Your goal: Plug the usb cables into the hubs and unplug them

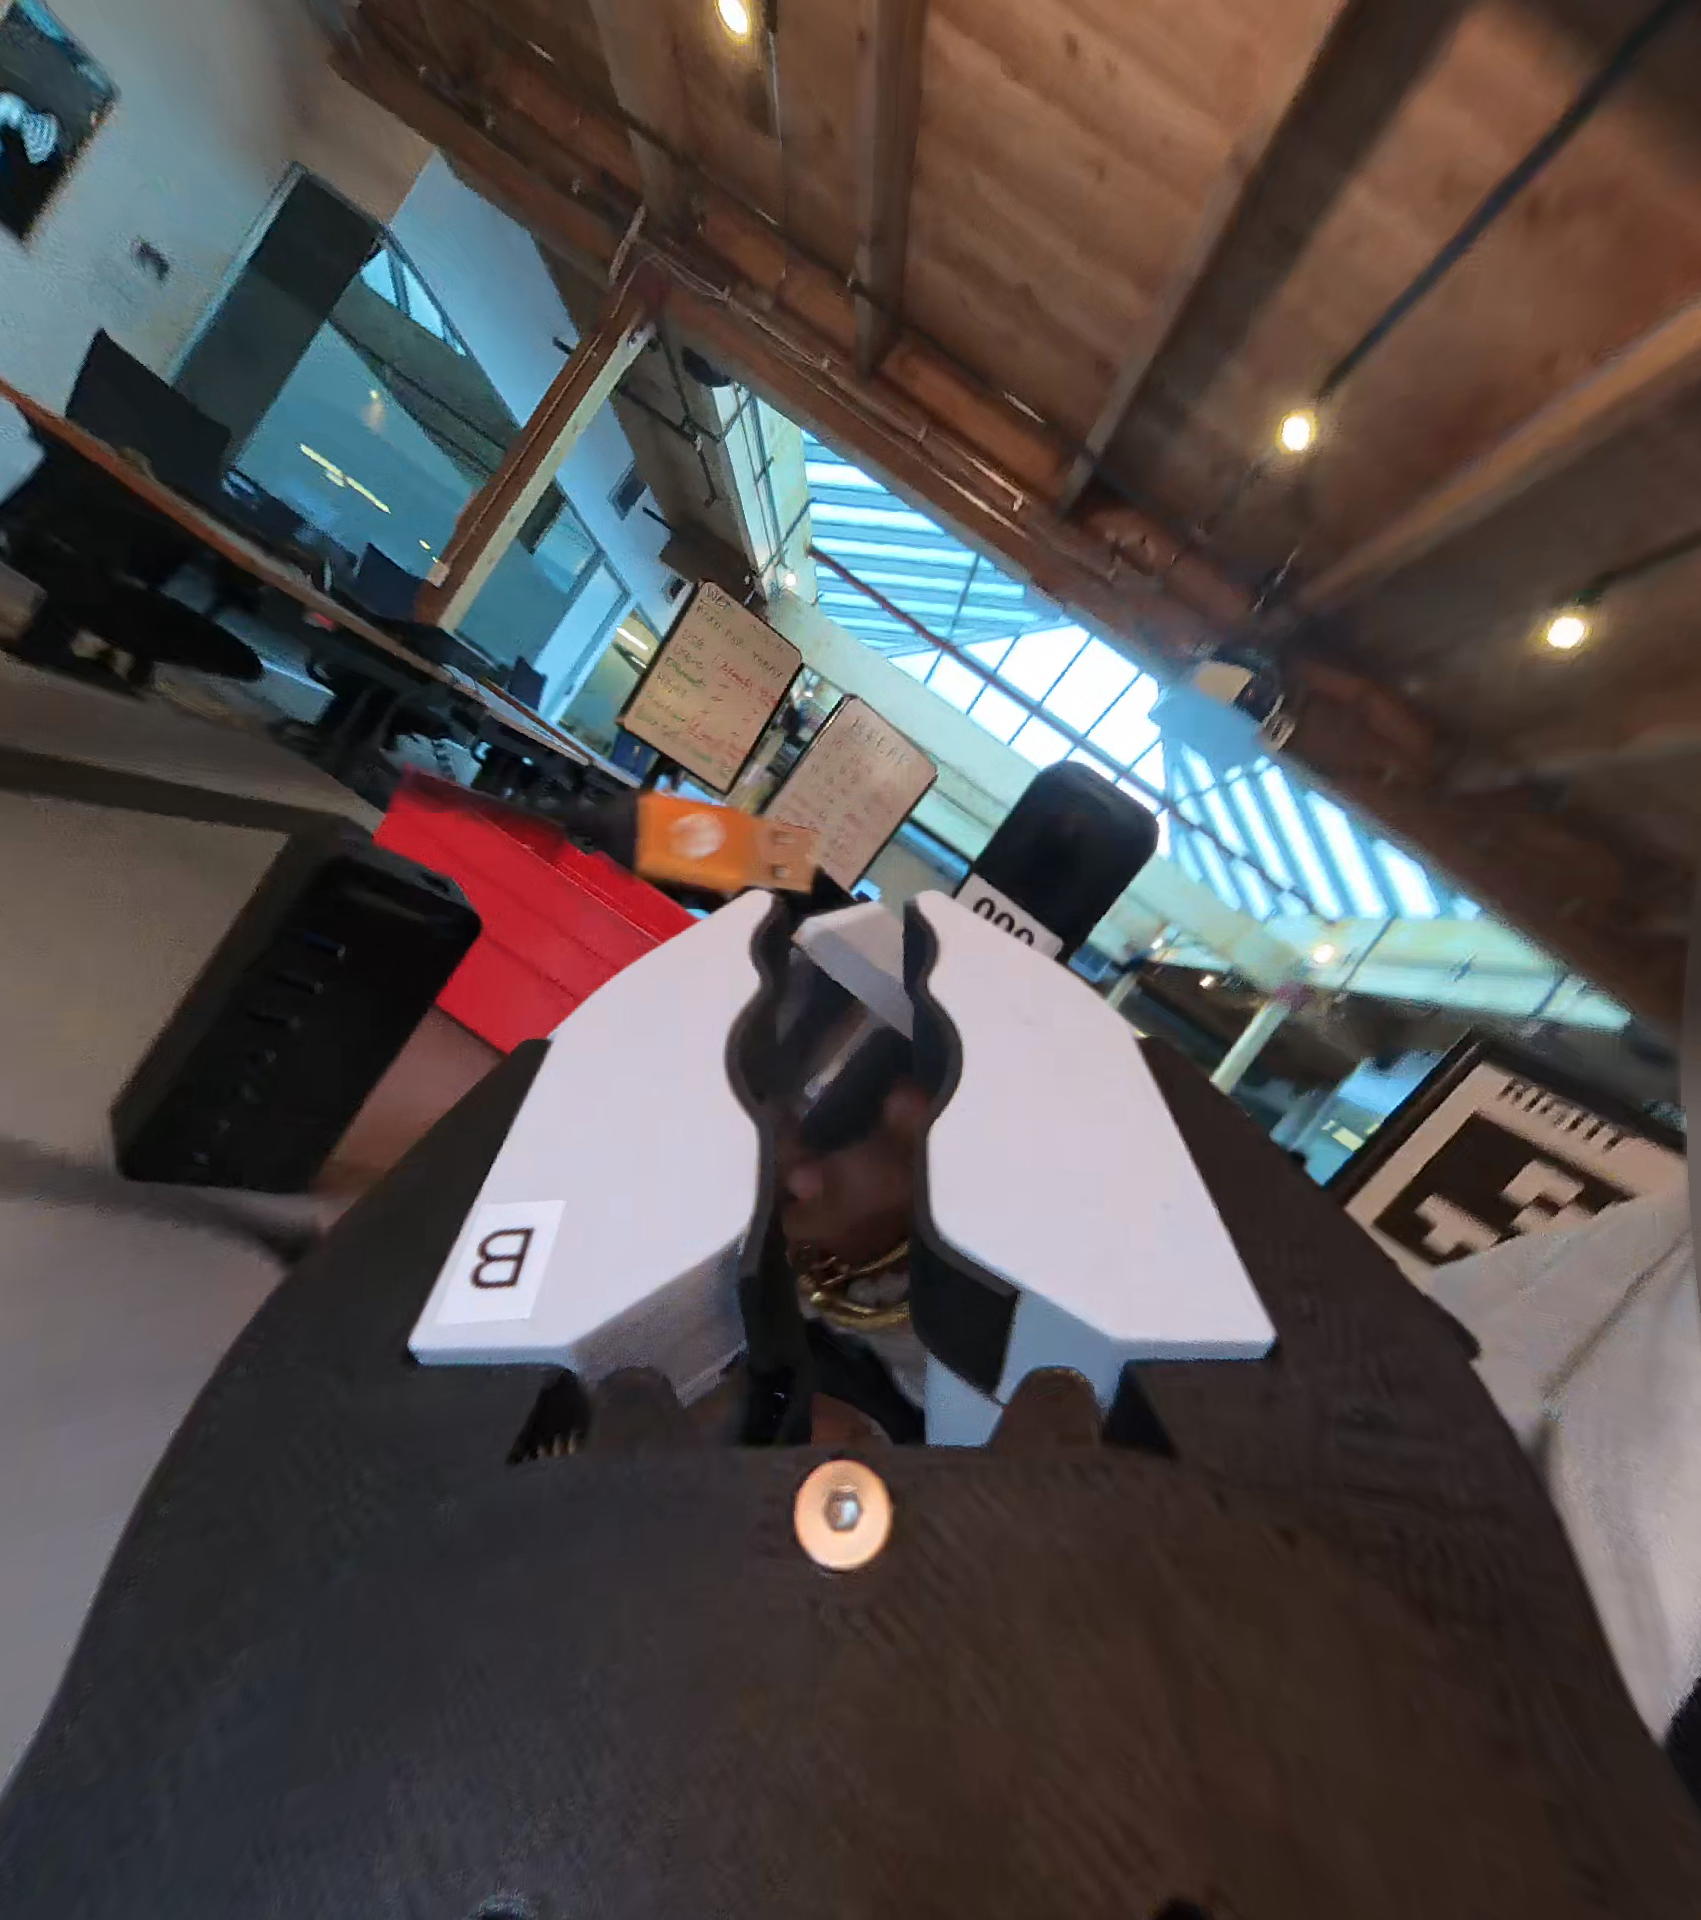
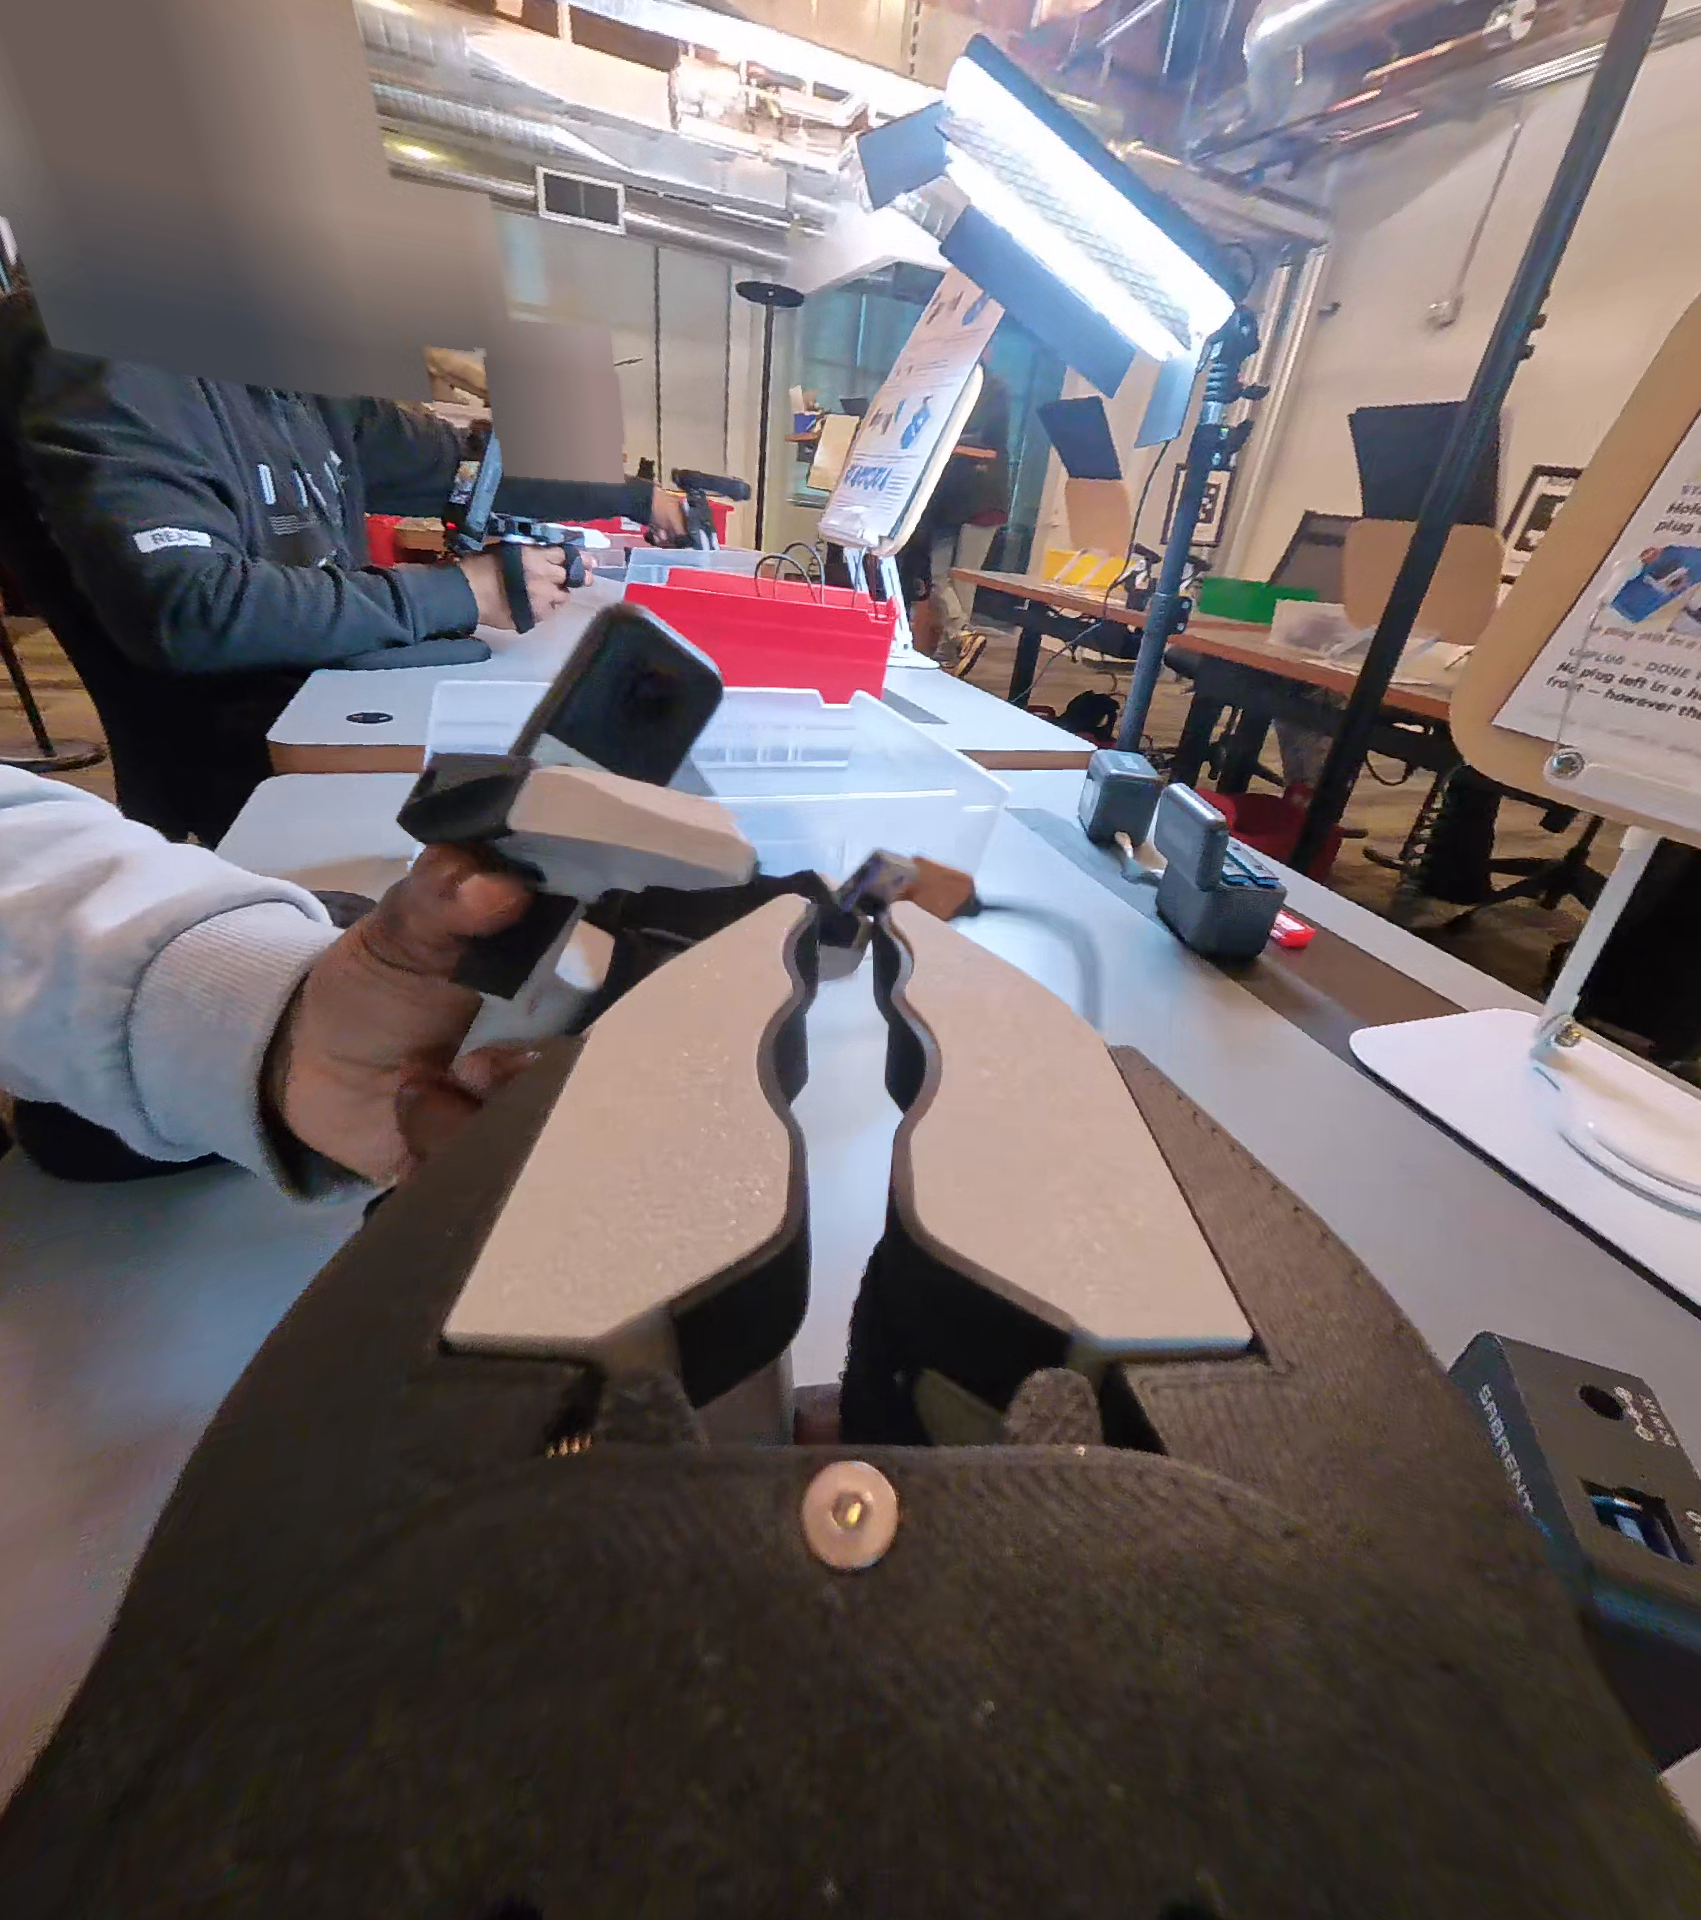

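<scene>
Step in hand: as I judge, carrying the plug toward a port of the black hub point(image 1: 306, 1018), before the insertion.
Right hand-held gripper point(image 2: 848, 920): its jaws are narrow and pinch the orange usb plug point(image 2: 934, 885) at the tips; the black cable point(image 2: 1043, 930) runs away from the plug.
Left hand-held gripper point(image 1: 841, 914): a narrow gap between the fingers, and nothing is seen in it.
Plug position: in the left wrist view the orange usb plug point(image 1: 721, 847) is in the air, above the black hub and to its far side, not touching it. Its metal end points away from the hub.
Hub position: it stands on the grey tabletop point(image 1: 15, 935), with the red bin point(image 1: 534, 914) just behind it.
Advice for alignment: turn the metal end toward the row of ports, keep it square to the hub face, and push straight.
Advice for support: the hub looks light, so the left hand-held gripper should probably steady it during the push.
Risk: a tilted plug may jam or slide the hub.
Unclear: which port is meant; the ports are too blurred to tell.
</scene>
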